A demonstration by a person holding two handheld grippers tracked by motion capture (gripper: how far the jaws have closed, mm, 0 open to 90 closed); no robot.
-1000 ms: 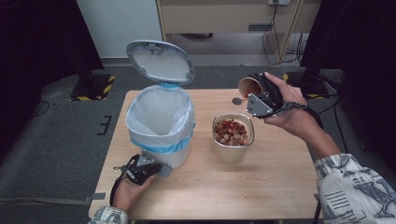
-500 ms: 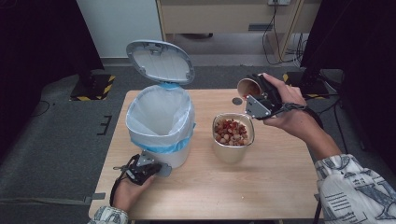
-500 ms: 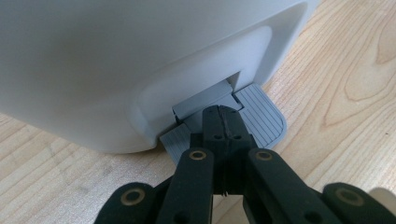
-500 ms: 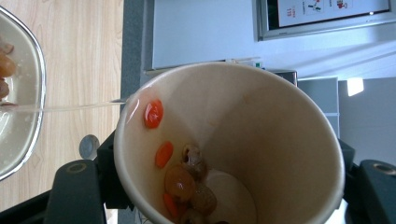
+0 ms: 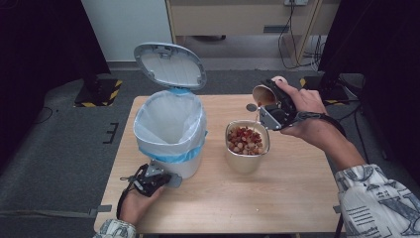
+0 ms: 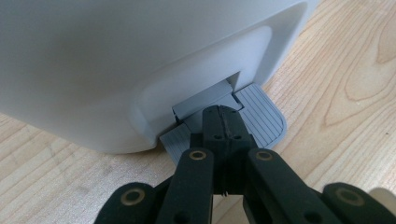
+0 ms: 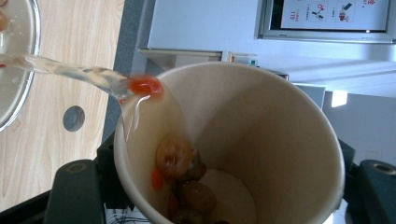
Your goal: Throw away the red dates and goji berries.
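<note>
— At the centre of the high frame: metal bowl (image 5: pixel 247 144) on the bench (image 5: pixel 292 188), heaped with red and pale fruit pieces (image 5: pixel 244 139).

— And up right of it?

— Paper cup (image 5: pixel 264 95), tipped toward the bowl, clamped between the fingers of the right gripper (image 5: pixel 273 110), one dark finger on each side of the cup wall in the right gripper frame. Held in the right hand (image 5: pixel 304 115), patterned sleeve (image 5: pixel 379 201) at lower right.

— Anything leaving the cup?

— Clear liquid (image 7: pixel 70 70) streaming over the rim toward the upper left of the right gripper frame, a red piece (image 7: pixel 145 86) riding at the lip. More fruit lying inside, low in the cup.

— Left of the bowl?

— White pedal bin (image 5: pixel 171 136), just beside the bowl, lined with a white bag over a blue one, grey lid (image 5: pixel 170 65) standing open behind it.

— And at the bin's foot?

— Left gripper (image 5: pixel 166 178) at lower left, fingers together, tips resting on the grey ribbed pedal (image 6: pixel 261 114). Left hand (image 5: pixel 136 201) behind it at the bench's near edge.

— Elsewhere on the bench?

— Small grey round disc (image 5: pixel 251 107), near the far edge, below the cup.
</note>
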